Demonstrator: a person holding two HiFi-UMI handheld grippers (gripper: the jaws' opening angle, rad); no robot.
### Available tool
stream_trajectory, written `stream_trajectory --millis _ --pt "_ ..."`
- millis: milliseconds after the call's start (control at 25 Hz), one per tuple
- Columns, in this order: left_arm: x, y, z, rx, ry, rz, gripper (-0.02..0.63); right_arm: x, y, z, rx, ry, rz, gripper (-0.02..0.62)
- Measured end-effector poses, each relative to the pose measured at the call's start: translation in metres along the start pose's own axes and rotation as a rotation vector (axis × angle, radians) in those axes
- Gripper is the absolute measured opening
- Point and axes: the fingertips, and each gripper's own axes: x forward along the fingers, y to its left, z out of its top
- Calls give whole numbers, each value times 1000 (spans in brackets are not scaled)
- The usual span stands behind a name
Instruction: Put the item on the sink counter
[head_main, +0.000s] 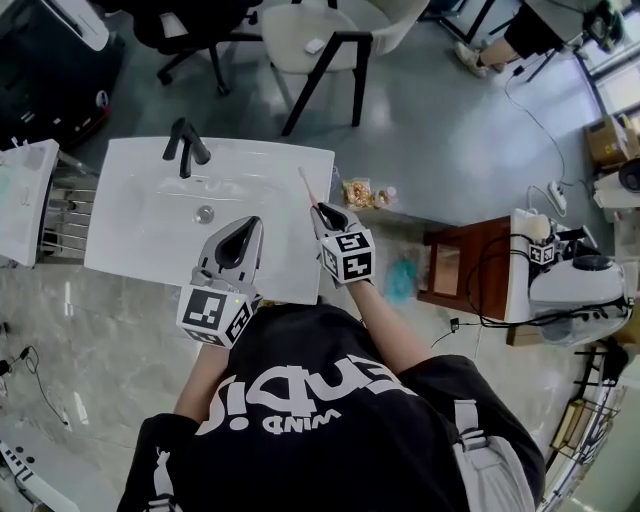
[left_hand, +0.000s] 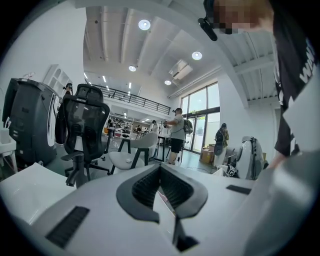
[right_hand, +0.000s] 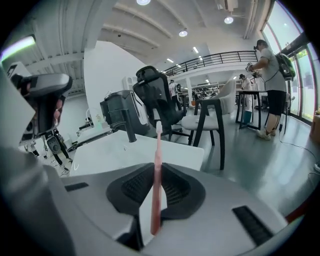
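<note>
Possession of the task's item, a pink toothbrush (right_hand: 158, 150), lies with the right gripper (right_hand: 157, 167): its jaws are closed on the lower part of the handle, parted only by the handle's thickness, and the bristle end is pointed forward, away from the gripper. In the head view the toothbrush (head_main: 305, 186) is seen above the right-hand part of the white sink worktop (head_main: 130, 170), near its right edge, with the head over the flat rim beside the basin (head_main: 170, 215). Whether the tip touches the surface cannot be told; it is judged to be in the air, so the placing is not yet done.

The low grip on the handle is judged to be chosen so that most of the brush's length is left free to be laid flat. The flat rim is presumably favoured over the basin so that the brush cannot slide toward the drain (head_main: 205, 213).

The left gripper (head_main: 250, 224) is held over the front of the basin, just beside the right gripper (head_main: 322, 209). Its jaws are closed together with nothing between them. No part in the placing is seen for it, and it is judged to be parked clear of the toothbrush's path. The black tap (head_main: 185, 148) stands at the far edge, well apart from both grippers.
</note>
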Motion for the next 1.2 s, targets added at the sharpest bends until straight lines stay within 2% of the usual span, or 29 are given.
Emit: stream_trajectory --millis 360,1200 --pt "3 8 -7 -15 22 12 20 26 -9 -27 -51 112 -40 61" --pt "6 16 -5 -17 23 0 20 48 -12 -54 -61 274 -75 61"
